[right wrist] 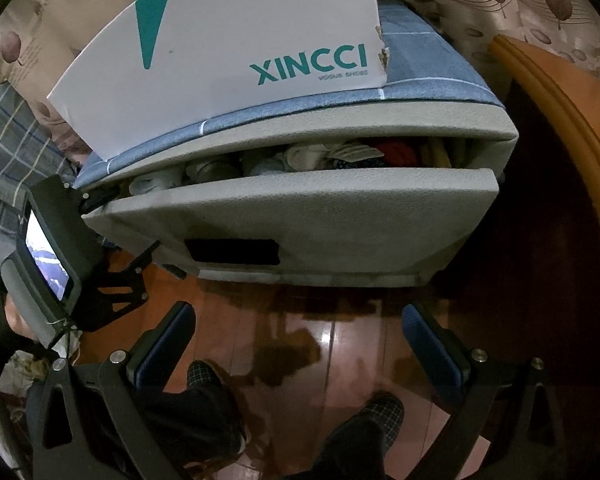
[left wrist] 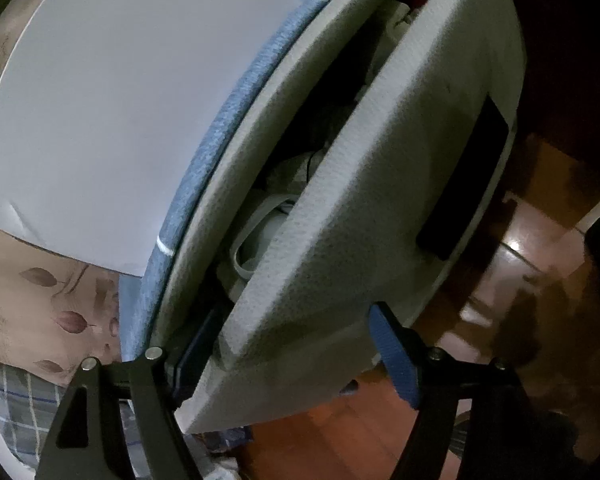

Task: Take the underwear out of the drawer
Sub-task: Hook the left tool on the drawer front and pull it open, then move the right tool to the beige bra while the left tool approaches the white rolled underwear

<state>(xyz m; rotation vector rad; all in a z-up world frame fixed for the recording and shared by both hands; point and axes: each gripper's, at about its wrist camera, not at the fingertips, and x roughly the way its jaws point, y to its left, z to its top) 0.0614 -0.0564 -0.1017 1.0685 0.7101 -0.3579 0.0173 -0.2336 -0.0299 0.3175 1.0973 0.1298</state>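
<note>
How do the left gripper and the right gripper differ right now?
The left gripper sits at the drawer front, one finger behind that panel's corner and one in front; the right gripper hangs back over the wooden floor, away from the drawer. The left straddles the panel without pressing it; the right has nothing between its fingers. Both are open, with black frames and blue pads.

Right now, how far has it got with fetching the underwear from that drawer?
Done: the grey drawer is pulled partly open, its folded clothes showing in the gap. In hand: the left gripper, jaws wide, straddles the drawer's front corner without clamping it. The right gripper hangs open over the floor. Left: nothing has been grasped or lifted out yet.
</note>
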